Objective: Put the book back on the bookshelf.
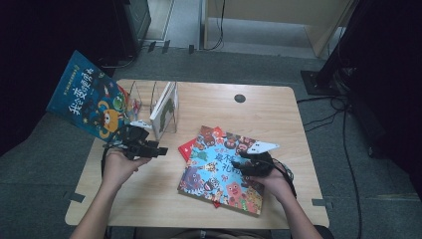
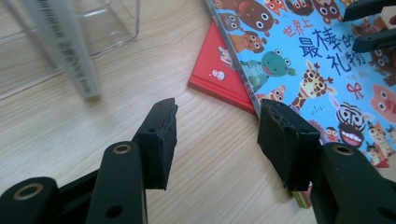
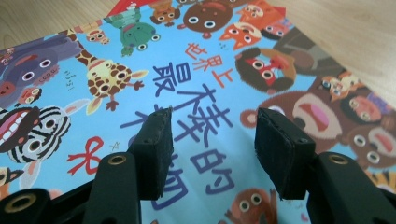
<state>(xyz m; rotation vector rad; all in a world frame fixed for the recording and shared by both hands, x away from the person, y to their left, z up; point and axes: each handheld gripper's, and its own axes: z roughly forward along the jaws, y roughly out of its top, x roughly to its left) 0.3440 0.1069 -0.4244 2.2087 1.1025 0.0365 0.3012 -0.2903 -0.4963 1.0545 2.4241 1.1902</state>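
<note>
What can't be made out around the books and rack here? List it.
- Red book, high view: cover hidden under the blue animal picture book.
- Clear rack, left gripper view: cut off by the top edge.
- Grey-spined book, left gripper view: spine lettering blurred.
- Right gripper, high view: fingers hidden by its own body.

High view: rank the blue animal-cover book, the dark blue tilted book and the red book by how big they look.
1. blue animal-cover book
2. dark blue tilted book, nearly alike; tilt makes it unsure
3. red book, mostly covered
</note>
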